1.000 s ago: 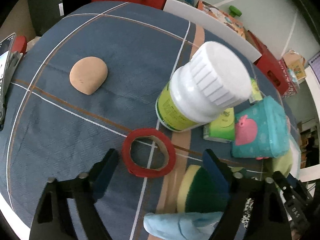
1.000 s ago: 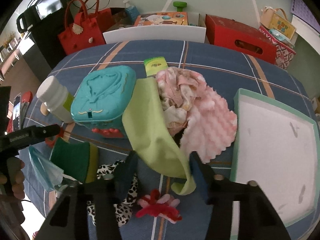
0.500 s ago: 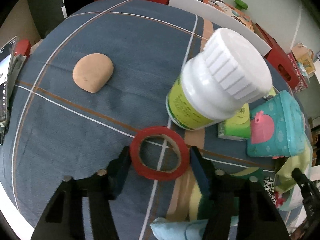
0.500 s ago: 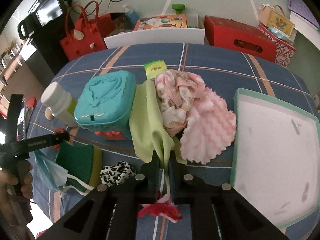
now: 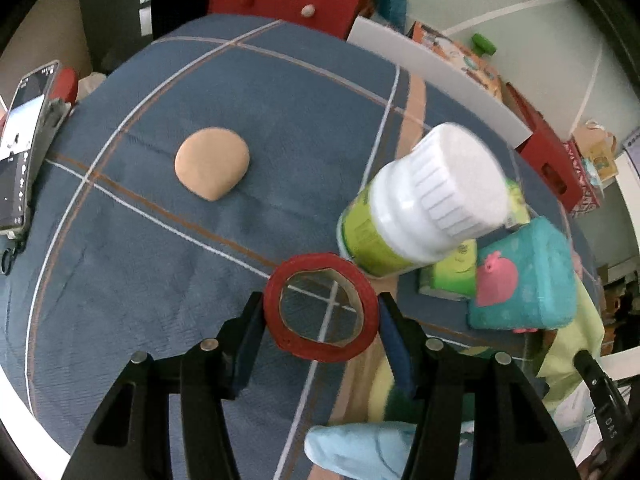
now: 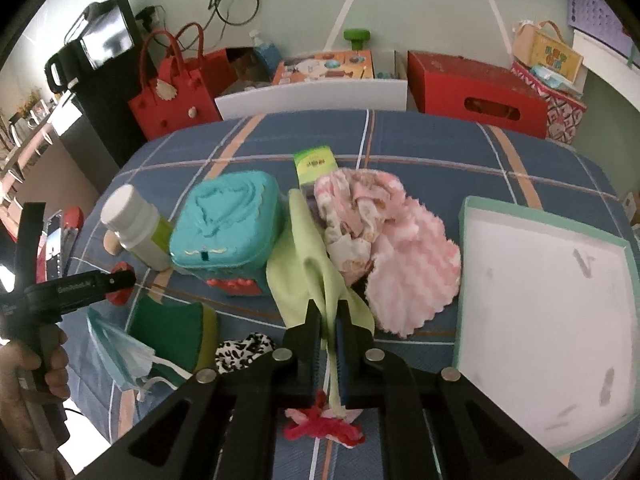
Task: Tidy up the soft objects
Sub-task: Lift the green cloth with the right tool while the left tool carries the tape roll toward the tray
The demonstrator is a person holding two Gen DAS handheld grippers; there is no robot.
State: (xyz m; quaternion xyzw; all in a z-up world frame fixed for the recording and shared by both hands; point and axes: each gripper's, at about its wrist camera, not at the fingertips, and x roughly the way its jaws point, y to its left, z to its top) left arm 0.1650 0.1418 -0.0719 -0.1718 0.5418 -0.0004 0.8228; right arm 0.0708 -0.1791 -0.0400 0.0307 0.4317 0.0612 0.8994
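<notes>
Two grips at once: the right gripper [image 6: 329, 322] pinches the green cloth [image 6: 304, 268] for lifting toward the tray [image 6: 464, 216], while the left gripper [image 5: 320, 320], half-open, clamps the red tape roll [image 5: 276, 320] on the tabletop [image 5: 132, 264].

Light-green cloth [image 6: 316, 276] drapes beside crumpled pink cloths [image 6: 384, 248].

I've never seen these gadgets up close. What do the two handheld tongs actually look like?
Both tongs, left and right, are matte black angular frames with silver round bolts and dark blue pads lining the fingers. White lettering runs along the left one's side. No sleeve shows.
</notes>
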